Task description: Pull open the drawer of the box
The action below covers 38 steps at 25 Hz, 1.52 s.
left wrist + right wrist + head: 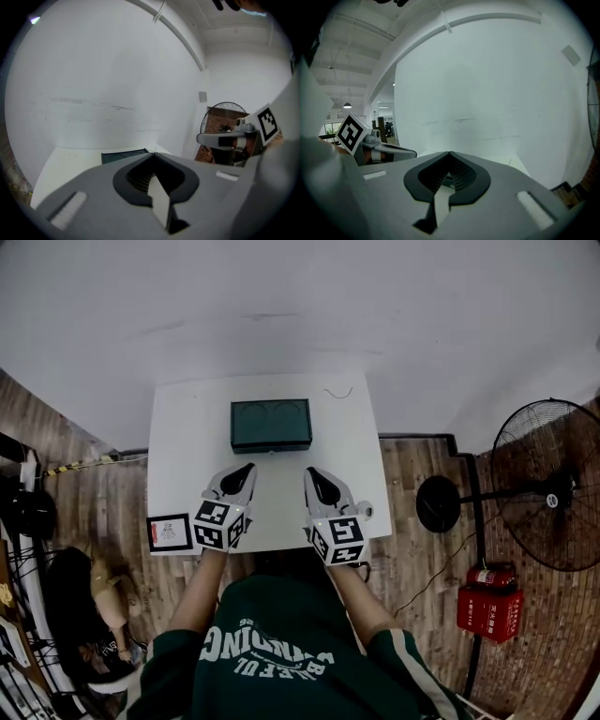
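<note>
A dark green box (pixel 271 425) stands at the far middle of the white table (pixel 178 456), its front facing me; the drawer looks closed. My left gripper (pixel 245 469) hovers a short way in front of the box's left half, jaws shut and empty. My right gripper (pixel 314 472) hovers in front of the right half, also shut and empty. The left gripper view has its closed jaw tips (pixel 152 153) meeting in a point, the box (pixel 123 155) just beyond them and the right gripper (pixel 234 138) at the right. In the right gripper view the closed tips (pixel 449 153) hide the box.
A printed marker card (pixel 170 532) lies on the table's near left corner. A thin wire (pixel 337 392) lies behind the box. A standing fan (pixel 551 486) and a red extinguisher case (pixel 489 610) are on the floor to the right; clutter with a wooden figure (pixel 108 592) is at the left.
</note>
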{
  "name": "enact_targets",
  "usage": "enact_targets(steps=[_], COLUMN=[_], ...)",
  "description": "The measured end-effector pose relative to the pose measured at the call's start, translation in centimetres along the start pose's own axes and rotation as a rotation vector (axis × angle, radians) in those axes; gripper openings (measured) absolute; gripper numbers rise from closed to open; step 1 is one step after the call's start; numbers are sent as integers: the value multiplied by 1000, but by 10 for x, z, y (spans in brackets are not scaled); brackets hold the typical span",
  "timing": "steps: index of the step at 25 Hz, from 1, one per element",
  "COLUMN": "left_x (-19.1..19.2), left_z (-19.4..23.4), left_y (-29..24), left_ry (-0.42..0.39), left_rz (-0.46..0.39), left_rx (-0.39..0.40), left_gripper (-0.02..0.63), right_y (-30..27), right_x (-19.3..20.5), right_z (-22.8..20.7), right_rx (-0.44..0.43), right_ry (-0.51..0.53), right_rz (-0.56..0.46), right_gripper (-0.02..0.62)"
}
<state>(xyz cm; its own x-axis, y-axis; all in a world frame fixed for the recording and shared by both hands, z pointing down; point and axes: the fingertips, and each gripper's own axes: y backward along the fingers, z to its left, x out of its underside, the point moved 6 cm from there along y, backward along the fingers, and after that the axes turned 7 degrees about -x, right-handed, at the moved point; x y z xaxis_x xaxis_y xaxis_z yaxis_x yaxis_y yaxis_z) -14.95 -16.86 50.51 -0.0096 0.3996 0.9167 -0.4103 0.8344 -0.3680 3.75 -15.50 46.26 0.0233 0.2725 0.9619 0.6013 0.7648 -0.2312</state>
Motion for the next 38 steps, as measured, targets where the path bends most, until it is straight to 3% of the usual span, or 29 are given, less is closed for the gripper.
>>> enact_targets(steps=[8, 15, 22, 27, 38], left_x=[24, 78, 107, 120, 136], left_z=[5, 3, 12, 22, 26], left_y=[-41, -72, -117, -143, -173], left_ry=[34, 138, 212, 333, 437], left_rz=[75, 221, 320, 343, 414], left_rx=[-25, -53, -91, -161, -248], left_gripper=[54, 54, 81, 167, 148], right_y=[-26, -25, -24, -20, -10], right_x=[9, 37, 55, 62, 69], right_z=[-27, -31, -43, -57, -78], right_rx=[-27, -52, -49, -21, 25], right_ry=[-6, -27, -51, -66, -90], right_rz=[28, 106, 148, 169, 185], right_gripper=[2, 2, 2, 2, 2])
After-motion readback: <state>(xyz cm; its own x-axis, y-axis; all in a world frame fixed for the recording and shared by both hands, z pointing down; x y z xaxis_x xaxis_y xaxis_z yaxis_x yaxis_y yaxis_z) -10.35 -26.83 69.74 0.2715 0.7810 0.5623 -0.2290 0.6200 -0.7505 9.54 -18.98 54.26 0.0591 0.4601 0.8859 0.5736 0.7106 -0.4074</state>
